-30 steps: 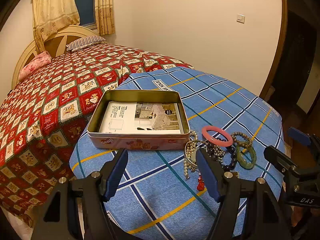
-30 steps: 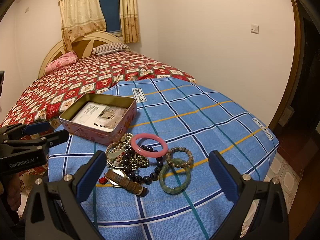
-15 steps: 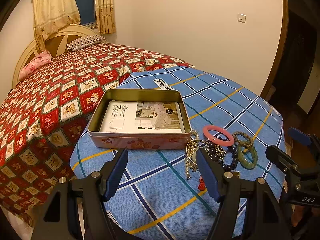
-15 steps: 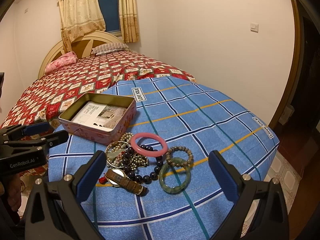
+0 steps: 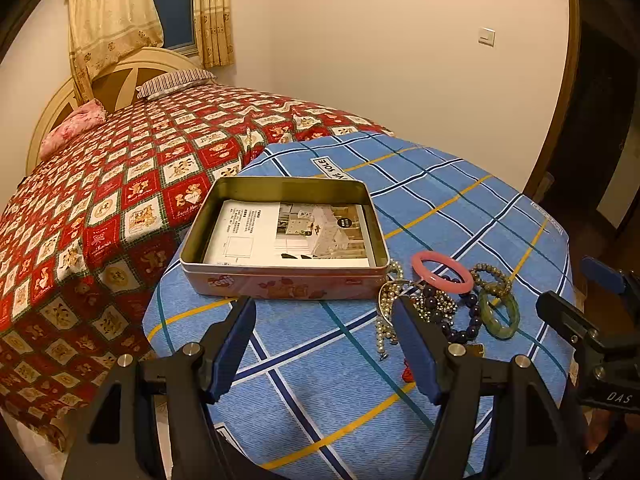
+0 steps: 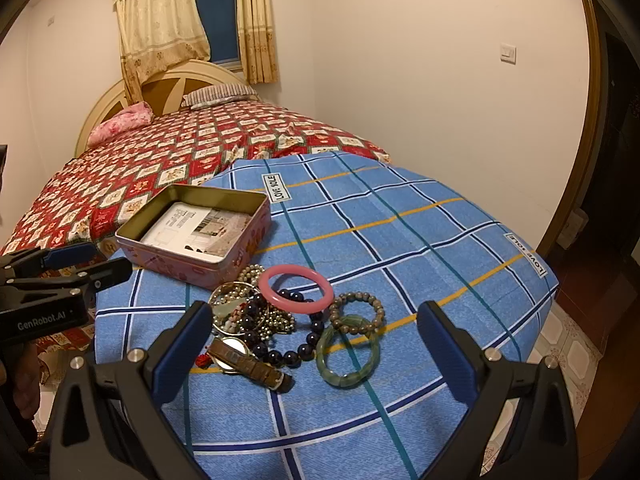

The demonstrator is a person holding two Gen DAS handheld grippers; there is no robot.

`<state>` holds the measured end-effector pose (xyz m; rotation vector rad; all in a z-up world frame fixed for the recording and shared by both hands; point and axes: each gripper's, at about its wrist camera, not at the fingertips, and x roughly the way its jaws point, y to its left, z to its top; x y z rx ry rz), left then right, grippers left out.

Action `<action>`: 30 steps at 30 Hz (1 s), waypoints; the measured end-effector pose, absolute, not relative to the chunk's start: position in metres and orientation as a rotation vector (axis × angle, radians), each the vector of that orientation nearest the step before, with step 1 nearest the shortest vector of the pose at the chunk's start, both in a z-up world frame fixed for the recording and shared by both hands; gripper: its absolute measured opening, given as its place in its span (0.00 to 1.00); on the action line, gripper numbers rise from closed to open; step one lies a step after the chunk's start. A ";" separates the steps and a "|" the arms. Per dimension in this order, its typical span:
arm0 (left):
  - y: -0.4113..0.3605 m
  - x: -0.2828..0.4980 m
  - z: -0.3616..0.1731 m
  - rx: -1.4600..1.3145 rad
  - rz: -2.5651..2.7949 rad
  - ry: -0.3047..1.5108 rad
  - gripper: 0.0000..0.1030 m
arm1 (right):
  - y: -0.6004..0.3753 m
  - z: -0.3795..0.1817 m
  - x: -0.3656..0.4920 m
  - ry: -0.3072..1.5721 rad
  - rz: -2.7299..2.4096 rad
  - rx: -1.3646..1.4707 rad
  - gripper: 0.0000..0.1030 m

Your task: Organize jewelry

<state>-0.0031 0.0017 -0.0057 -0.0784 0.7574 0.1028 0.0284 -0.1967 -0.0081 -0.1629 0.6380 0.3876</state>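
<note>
Right wrist view: I'm hovering right claw (image 6: 316, 332), jaws apart, over bracelet pile; left claw (image 5: 324, 336) gaping, empty. Next: pinching pink bangle (image 6: 296, 283), carrying into tin (image 6: 192, 236).

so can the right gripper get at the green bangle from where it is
Probably yes: the right gripper is open and the green bangle lies flat between its fingers with nothing on top, though the beaded bracelet touches its far edge.

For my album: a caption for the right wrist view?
Open right gripper hovers over a jewelry pile beside an open tin.
</note>
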 end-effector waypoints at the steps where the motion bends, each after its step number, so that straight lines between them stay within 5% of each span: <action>1: 0.002 -0.003 -0.006 -0.079 0.103 0.757 0.68 | -0.197 -0.008 0.028 0.638 0.387 -0.163 1.00; 19: 0.001 0.016 -0.031 -0.079 0.081 0.802 0.68 | -0.211 -0.032 0.044 0.683 0.323 -0.160 1.00; 22: -0.005 0.023 -0.038 -0.085 0.049 0.810 0.68 | -0.217 -0.039 0.054 0.713 0.304 -0.154 0.88; 25: -0.014 0.032 -0.042 -0.074 0.008 0.816 0.52 | -0.223 -0.048 0.062 0.754 0.303 -0.131 0.83; 30: -0.035 0.048 -0.055 -0.039 -0.042 0.843 0.42 | -0.224 -0.058 0.070 0.776 0.311 -0.148 0.78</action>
